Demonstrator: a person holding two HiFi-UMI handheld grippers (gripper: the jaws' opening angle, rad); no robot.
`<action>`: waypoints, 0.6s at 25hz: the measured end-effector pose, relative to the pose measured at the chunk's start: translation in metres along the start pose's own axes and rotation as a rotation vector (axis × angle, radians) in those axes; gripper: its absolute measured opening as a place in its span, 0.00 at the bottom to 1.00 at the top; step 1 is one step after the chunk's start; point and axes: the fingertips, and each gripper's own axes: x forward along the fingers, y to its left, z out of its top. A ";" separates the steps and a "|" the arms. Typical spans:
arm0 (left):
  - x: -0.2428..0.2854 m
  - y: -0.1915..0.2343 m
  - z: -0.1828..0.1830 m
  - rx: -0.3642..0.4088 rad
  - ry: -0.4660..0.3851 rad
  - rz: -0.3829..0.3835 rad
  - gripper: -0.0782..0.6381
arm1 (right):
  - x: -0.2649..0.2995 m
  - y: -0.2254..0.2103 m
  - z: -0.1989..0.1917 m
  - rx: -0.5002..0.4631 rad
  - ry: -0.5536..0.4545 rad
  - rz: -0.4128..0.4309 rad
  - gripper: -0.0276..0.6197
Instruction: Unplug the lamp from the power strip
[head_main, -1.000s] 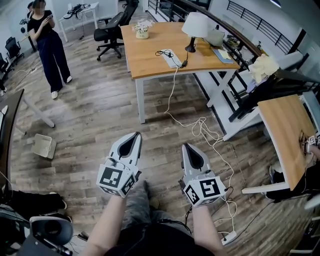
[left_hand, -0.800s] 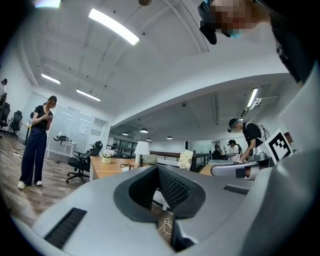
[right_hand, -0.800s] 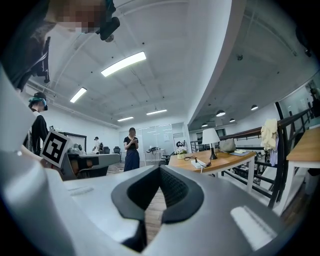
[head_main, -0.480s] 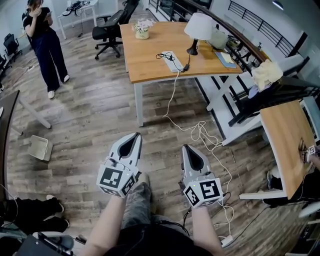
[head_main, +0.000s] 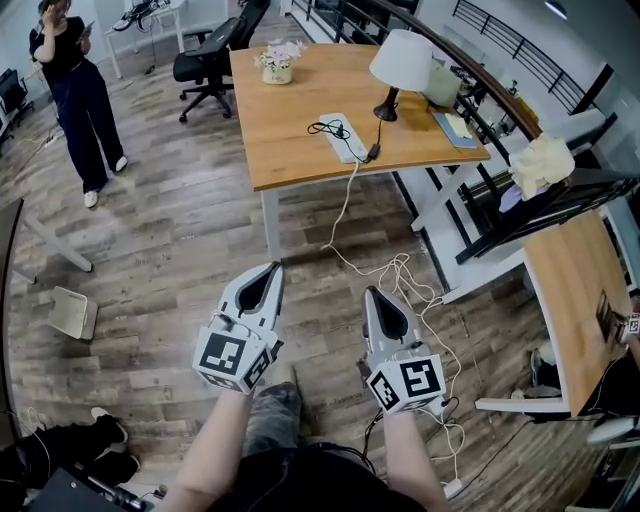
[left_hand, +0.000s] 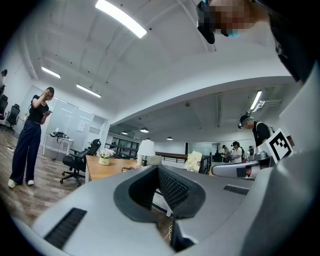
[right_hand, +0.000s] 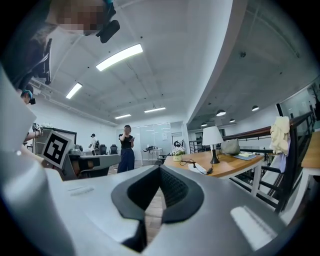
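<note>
Both tools are carried low over the wooden floor (head_main: 180, 250), well short of the work. The left hand-held gripper (head_main: 268, 276) has its jaws pressed together on nothing, and the right hand-held gripper (head_main: 375, 297) is likewise closed and empty. The lamp (head_main: 401, 62) stands on the far right part of the table (head_main: 290, 120). The power strip (head_main: 342, 135) lies just beside it toward the near edge, its long axis running away from the person and slanting slightly left. The lamp's black plug (head_main: 373, 152) seems to sit at the strip's near end, close to where a white cable (head_main: 348, 205) drops to the floor. From here the plug lies straight ahead of the right hand-held gripper and off to the right of the left one. That makes the right one the nearer and more natural one to pull with, while the left could steady the strip.
</note>
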 end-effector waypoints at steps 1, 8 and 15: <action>0.008 0.005 0.000 -0.002 0.001 -0.002 0.10 | 0.008 -0.004 0.000 -0.001 0.002 -0.003 0.05; 0.055 0.039 -0.001 -0.009 0.009 -0.021 0.10 | 0.059 -0.023 -0.001 -0.008 0.023 -0.018 0.05; 0.089 0.067 -0.005 -0.016 0.010 -0.031 0.10 | 0.100 -0.038 -0.001 0.006 0.019 -0.028 0.05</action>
